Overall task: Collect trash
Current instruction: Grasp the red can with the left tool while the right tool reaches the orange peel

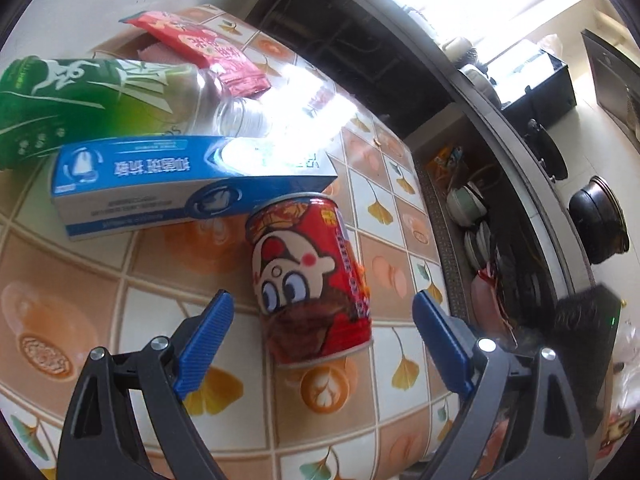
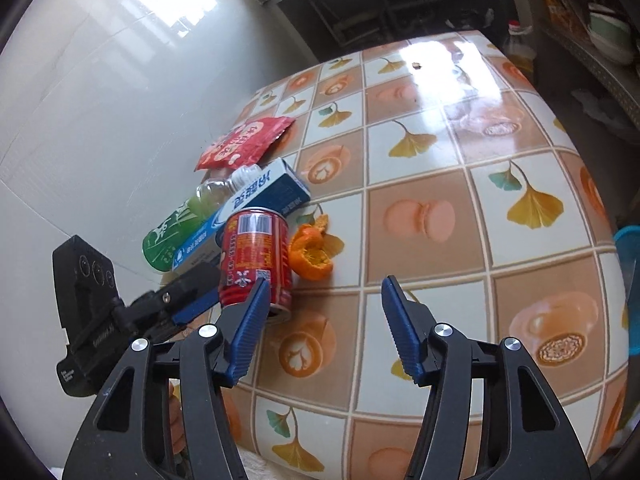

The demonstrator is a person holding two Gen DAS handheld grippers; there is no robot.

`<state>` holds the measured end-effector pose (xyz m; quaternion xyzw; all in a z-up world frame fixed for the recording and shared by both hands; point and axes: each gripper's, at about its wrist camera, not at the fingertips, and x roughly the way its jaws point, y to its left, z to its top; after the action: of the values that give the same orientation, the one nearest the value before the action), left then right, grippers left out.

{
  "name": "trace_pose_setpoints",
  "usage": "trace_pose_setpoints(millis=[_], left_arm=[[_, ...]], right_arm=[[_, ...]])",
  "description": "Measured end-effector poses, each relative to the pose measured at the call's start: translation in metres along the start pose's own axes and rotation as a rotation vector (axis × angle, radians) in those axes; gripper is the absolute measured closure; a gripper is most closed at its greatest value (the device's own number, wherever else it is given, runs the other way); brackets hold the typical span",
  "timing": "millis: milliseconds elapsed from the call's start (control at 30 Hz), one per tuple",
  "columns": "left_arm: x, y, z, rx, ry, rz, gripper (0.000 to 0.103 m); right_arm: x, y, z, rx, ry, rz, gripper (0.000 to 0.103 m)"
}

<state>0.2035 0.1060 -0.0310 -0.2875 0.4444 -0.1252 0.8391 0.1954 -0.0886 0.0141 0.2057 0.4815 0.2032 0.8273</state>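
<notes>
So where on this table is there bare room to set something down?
Free: the wide stretch of table right of the peel, out to the far edge. Crowded: the wall side, where can, box, bottle and red packet sit packed together.

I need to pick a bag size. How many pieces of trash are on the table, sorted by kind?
Drink can: 1
Plastic bottle: 1
Cardboard box: 1
Snack wrapper: 1
Orange peel: 1
Total: 5
</notes>
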Motion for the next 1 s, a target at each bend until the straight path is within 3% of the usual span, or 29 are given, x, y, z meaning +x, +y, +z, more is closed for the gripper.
trace_pose_setpoints(millis=[100,233,333,767,1000], left_arm=[[0.011,-0.002,0.005,-0.008,0.008,0.032,0.015],[0.022,0.005,0.006,-0.05,0.031,0.074,0.03],[0.022,0.009,0.005,-0.067,0.041,0.05,0.038],[-0.014,0.022,-0.024,-0.05,0.024,0.081,0.038],[-0.039,0.037,-0.045,-0.055,0.008,0.074,0.038]], right_arm=[[0.0,-0.007,-0.003,0.018,0.001,0.002,0.047],[-0.004,-0.011,-0.004,0.012,-0.01,-0.004,0.047],[-0.009,-0.012,-0.005,0.0,-0.021,-0.004,0.047],[-0.01,-0.011,-0.011,-0.051,-0.005,0.029,0.049],[0.016,0.004,-0.004,-0.022,0.074,0.123,0.051]])
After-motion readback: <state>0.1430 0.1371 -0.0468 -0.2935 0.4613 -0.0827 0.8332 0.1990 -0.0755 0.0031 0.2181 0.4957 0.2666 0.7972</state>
